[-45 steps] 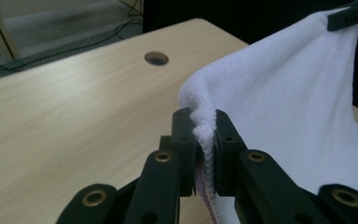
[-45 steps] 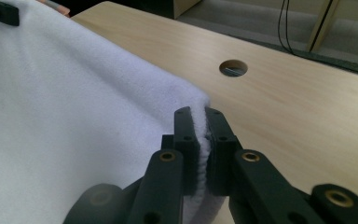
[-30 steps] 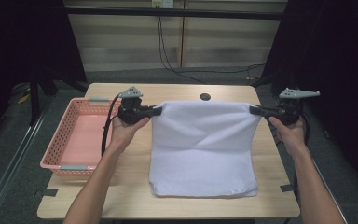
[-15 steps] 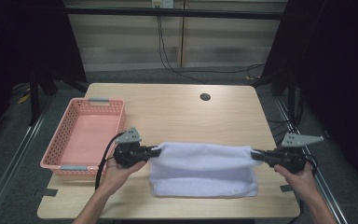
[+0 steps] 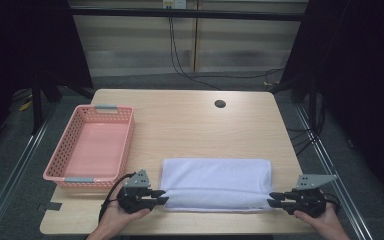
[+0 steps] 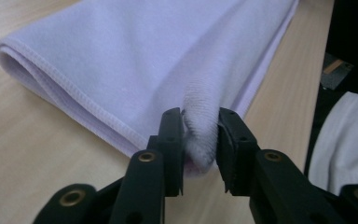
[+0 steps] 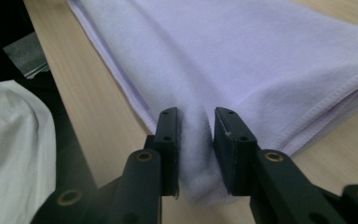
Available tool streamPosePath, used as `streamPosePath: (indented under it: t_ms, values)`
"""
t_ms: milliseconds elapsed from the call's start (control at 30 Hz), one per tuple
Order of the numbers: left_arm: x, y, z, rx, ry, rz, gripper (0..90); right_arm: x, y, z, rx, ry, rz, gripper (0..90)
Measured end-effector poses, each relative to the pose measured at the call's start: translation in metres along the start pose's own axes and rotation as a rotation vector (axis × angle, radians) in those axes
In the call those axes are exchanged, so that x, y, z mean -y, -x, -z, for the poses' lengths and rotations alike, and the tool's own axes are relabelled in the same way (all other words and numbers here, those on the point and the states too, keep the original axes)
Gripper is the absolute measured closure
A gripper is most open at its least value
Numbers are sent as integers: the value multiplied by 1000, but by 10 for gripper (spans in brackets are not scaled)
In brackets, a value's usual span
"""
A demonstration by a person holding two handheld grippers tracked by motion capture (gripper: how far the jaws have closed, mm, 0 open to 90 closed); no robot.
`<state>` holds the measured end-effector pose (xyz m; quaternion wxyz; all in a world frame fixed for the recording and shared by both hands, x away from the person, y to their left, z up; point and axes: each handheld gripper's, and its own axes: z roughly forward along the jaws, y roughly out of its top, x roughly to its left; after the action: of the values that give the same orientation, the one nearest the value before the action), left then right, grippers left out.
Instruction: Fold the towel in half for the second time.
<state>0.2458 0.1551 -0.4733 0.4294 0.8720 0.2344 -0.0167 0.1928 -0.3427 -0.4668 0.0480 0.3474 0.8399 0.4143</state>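
Note:
A white towel (image 5: 215, 182) lies folded into a long strip near the front edge of the wooden table (image 5: 195, 130). My left gripper (image 5: 162, 196) is at the towel's near left corner and my right gripper (image 5: 272, 199) at its near right corner. In the left gripper view a pinched tuft of towel (image 6: 121, 60) stands between the jaws of the left gripper (image 6: 200, 126). These jaws have just been opening and no longer squeeze it. In the right gripper view the towel (image 7: 261, 60) corner likewise sits loose in the right gripper (image 7: 196, 123), whose jaws have also just been opening.
A pink plastic basket (image 5: 125, 145) stands empty on the table's left side, just behind my left hand. A small round hole (image 5: 220, 104) is in the tabletop at the back. A person's white sleeve (image 7: 14, 154) lies close behind the right gripper.
Both grippers carried the towel's far edge toward the front and down, folding it in half over itself. The jaws of both have since parted around the corners.

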Motion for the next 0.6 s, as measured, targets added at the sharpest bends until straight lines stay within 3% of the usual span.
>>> streamPosePath:
  t_ms: [133, 233, 333, 367, 433, 533, 600]
  values:
    - [8, 7, 8, 31, 12, -3, 660, 4, -11, 6, -11, 8, -12, 618]
    - [7, 6, 13, 19, 34, 7, 603, 5, -14, 9, 7, 22, -20, 581]
    - [-1, -3, 15, -28, 66, 40, 609, 1, -11, 9, 50, 38, -44, 574]
    - [-9, -11, 9, -55, 47, 36, 615, -5, -6, 2, 89, 42, -59, 559]
    - [-12, -16, 3, -60, 37, 36, 605, -8, -3, -3, 104, 41, -68, 551]
    - [-26, -37, -22, -96, -9, 48, 589, -19, 12, -27, 162, 1, -82, 518]
    - [-28, -45, -32, -90, -25, 61, 587, -22, 18, -39, 188, -33, -81, 496]
